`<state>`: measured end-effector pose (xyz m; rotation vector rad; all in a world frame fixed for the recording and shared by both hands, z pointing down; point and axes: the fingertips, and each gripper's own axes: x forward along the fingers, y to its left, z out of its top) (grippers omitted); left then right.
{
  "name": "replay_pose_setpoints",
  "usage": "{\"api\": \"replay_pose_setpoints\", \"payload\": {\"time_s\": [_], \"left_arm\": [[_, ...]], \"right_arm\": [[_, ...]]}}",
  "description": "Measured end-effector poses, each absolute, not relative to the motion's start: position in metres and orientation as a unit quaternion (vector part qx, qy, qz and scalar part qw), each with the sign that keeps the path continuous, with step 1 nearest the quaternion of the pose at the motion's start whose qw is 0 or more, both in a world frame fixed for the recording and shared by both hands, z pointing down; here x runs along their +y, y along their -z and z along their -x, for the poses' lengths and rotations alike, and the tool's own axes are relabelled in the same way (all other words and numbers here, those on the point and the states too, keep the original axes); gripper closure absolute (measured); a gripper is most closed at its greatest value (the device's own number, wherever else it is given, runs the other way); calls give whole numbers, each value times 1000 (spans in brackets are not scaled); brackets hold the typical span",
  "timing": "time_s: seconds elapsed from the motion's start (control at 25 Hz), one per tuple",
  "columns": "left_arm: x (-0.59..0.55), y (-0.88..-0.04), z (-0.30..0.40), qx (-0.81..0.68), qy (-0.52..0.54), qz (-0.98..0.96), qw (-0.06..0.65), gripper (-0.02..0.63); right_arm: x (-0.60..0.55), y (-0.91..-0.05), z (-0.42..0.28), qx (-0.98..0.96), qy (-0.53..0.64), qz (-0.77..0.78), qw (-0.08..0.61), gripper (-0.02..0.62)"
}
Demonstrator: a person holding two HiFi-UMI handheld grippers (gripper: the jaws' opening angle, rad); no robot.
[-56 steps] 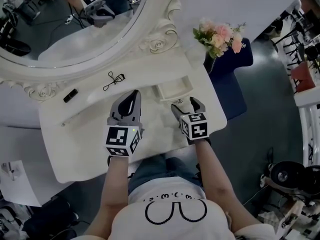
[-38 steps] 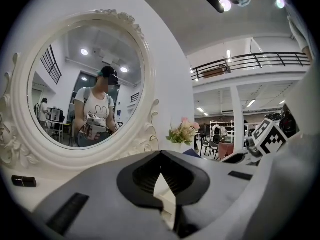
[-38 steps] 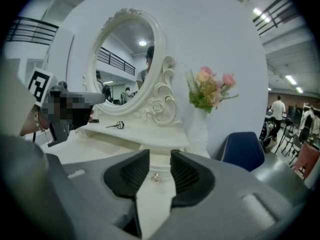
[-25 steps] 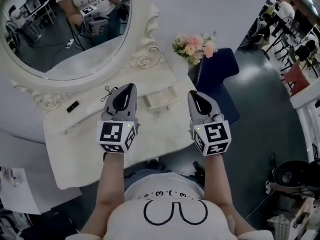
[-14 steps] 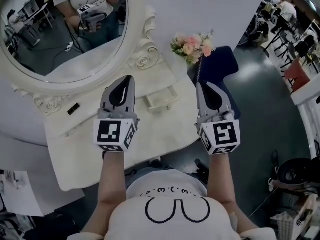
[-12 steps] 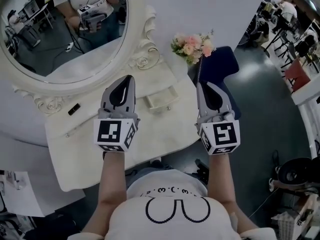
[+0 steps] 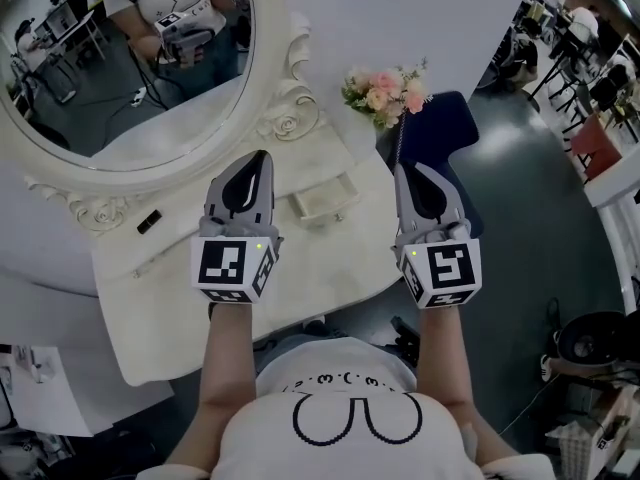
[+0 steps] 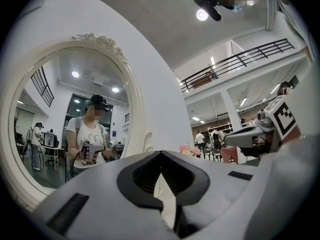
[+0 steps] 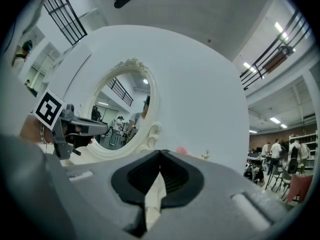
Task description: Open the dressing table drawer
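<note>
The white dressing table (image 7: 170, 298) stands under an oval mirror (image 7: 130, 58). Its small white drawer (image 7: 322, 200) sits pulled out on the top's right half, between my two grippers. My left gripper (image 7: 257, 158) hovers above the table just left of the drawer, shut, with nothing held. To the drawer's right, over the table's right edge, my right gripper (image 7: 405, 171) is held up, also shut and empty. In the left gripper view the left gripper (image 8: 161, 154) points level at the mirror. The right gripper (image 9: 160, 153) points at the wall beside it.
Pink flowers (image 7: 385, 93) stand at the table's back right corner, with a navy stool (image 7: 445, 143) on the floor beside it. A small black object (image 7: 148, 222) lies at the table's left. Papers (image 7: 40, 383) lie on a surface lower left.
Both grippers have lifted from the table top to a higher, level pose. Over the last half second they hold still. The drawer stays pulled out.
</note>
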<state>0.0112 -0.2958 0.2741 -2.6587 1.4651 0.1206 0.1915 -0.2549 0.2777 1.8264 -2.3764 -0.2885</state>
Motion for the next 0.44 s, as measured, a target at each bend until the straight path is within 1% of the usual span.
{"api": "replay_pose_setpoints", "payload": {"time_s": [0.44], "left_arm": [[-300,-275,-12,482,-41,874,50,607]], "right_arm": [[-260,-277,-193,-784,102,-608,71,594]]}}
